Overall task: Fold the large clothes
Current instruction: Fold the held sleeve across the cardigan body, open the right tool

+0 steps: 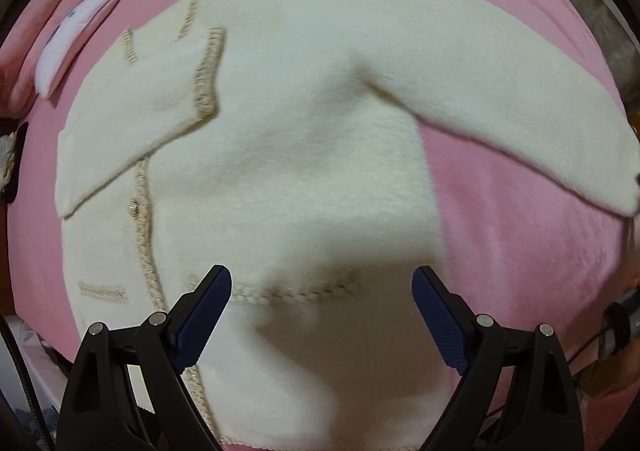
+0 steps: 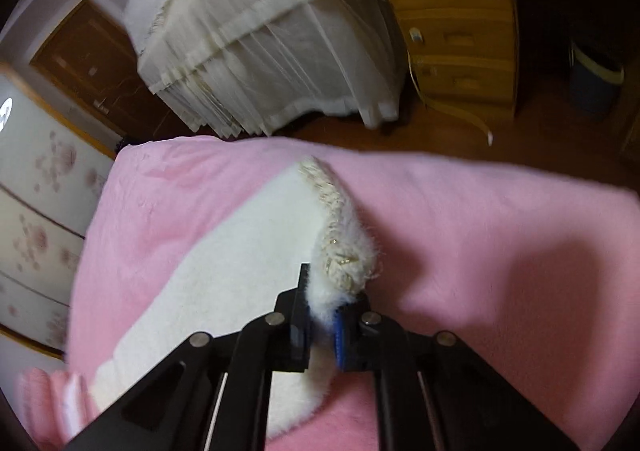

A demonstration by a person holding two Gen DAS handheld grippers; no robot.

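A cream fluffy cardigan (image 1: 288,155) with beige braided trim lies spread on a pink blanket (image 1: 520,251). One sleeve (image 1: 152,107) is folded across the body at the left. The other sleeve (image 1: 520,107) stretches out to the right. My left gripper (image 1: 322,291) is open and empty above the lower hem, touching nothing. In the right wrist view my right gripper (image 2: 322,307) is shut on the cuff (image 2: 340,251) of the cream sleeve (image 2: 224,271), lifted a little off the pink blanket (image 2: 500,251).
A white folded cloth (image 1: 76,39) lies on pink bedding at the far left. Beyond the bed edge are white curtains (image 2: 260,43), a wooden chest of drawers (image 2: 452,19), a brown door (image 2: 88,59), a flowered wardrobe (image 2: 36,211) and a dark bin (image 2: 596,79).
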